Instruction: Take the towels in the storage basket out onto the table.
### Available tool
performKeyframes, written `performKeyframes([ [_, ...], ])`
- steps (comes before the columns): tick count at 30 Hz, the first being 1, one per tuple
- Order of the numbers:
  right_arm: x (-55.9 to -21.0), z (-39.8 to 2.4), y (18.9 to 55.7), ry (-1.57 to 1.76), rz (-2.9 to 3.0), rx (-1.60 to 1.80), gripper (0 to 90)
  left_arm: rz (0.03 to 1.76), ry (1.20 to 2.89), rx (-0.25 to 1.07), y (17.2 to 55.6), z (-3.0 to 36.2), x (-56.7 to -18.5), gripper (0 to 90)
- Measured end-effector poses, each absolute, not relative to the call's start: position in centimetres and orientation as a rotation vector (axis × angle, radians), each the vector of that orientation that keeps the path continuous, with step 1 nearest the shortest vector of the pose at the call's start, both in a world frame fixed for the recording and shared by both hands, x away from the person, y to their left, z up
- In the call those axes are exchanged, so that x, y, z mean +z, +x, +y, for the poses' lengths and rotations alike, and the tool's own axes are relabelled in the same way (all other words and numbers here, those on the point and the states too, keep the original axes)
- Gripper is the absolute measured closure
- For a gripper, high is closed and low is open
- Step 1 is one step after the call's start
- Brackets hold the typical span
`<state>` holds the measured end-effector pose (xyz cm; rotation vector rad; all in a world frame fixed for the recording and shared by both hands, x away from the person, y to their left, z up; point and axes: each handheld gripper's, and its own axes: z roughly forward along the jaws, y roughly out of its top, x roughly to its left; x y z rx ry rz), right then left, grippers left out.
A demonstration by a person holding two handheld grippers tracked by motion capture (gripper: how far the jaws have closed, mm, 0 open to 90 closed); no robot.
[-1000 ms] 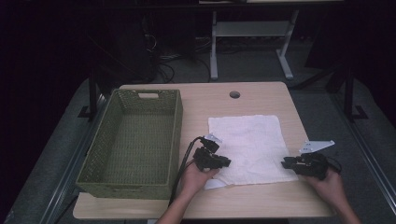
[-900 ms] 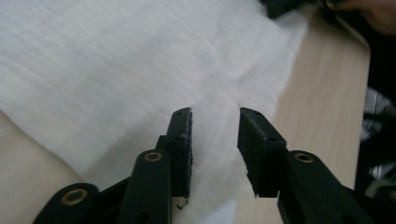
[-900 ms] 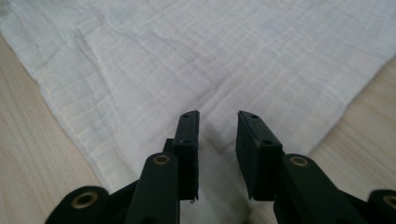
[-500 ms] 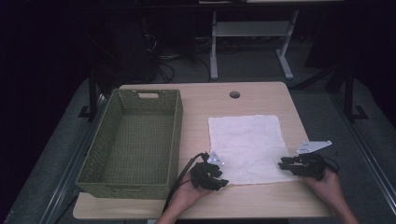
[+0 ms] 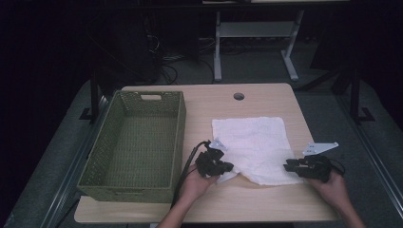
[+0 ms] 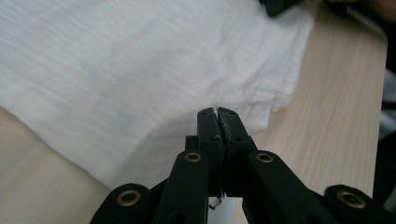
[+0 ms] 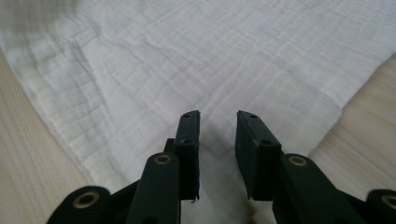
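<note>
White cloth [image 5: 254,147] lies spread on the desk [image 5: 266,99]. Left tongs [image 6: 218,122] have just closed, pinching its near left corner; right tongs [image 7: 217,140], part open, straddle the near right corner ungripped. Folding seems barely begun; the green basket [image 5: 138,137] waits.

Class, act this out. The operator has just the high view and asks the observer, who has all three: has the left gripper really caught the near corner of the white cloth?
Observer: Yes. In the left gripper view, the left gripper has just closed its jaws, and a thin edge of the white cloth is pinched between them.
Operator: Is the right gripper gripping too?
Observer: No. In its own view, the right gripper has its jaws apart, with the cloth lying under the gap.
Operator: Is the cloth smooth there?
Observer: Not quite. Fine crinkles run across it, and bare table shows past its edge.
</note>
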<state>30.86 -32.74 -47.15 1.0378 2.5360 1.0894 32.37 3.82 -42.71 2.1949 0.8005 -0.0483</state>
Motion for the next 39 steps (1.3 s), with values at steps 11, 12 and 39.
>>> performKeyframes([
  [11, -47.3, -32.8, 31.0, 1.050, 2.521, 1.111, 68.9, 1.012, 2.132, -0.107, 37.1, 3.3, -44.5, 76.7],
  [12, -47.3, -32.8, 30.9, 1.051, 2.521, 1.111, 68.5, 0.992, 2.163, -0.124, 36.9, 3.3, -44.6, 76.8],
  [39, -47.2, -32.4, 28.1, 0.974, 2.538, 1.075, 65.5, 0.885, 2.268, -0.268, 31.5, 4.0, -46.1, 75.2],
])
